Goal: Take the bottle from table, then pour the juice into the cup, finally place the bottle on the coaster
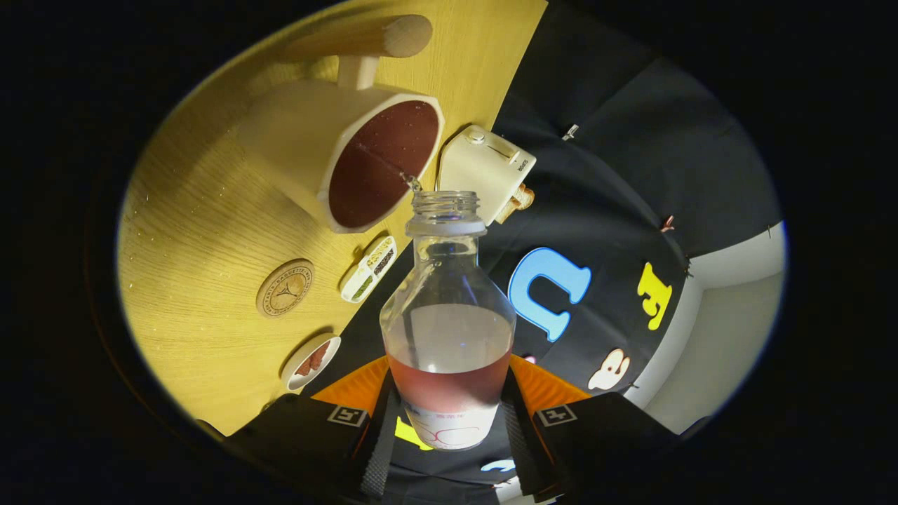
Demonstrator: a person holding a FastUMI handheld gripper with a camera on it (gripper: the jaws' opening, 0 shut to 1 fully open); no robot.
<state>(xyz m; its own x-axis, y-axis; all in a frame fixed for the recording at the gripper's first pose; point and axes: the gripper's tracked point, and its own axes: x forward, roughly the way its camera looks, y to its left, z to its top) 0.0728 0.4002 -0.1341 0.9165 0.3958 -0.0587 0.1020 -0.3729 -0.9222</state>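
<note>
Bottle [447,315] between gripper [449,421] fingers (mouth near cup [351,154]); coaster [285,288] on table [189,231].

The bottle [447,308] is clear, with reddish-pink juice [449,389] in its lower part and a white label band with faint red print at the base. The cup [351,151] is cream-white, with dark brownish-red liquid inside and a pale wooden handle. The table [196,238] is yellow wood with fine, straight grain lines. The coaster [285,287] is tan, round, with a dark ring and emblem pattern. The toaster [485,170] is cream-white. A small white dish [312,361] holds reddish-brown pieces.
</note>
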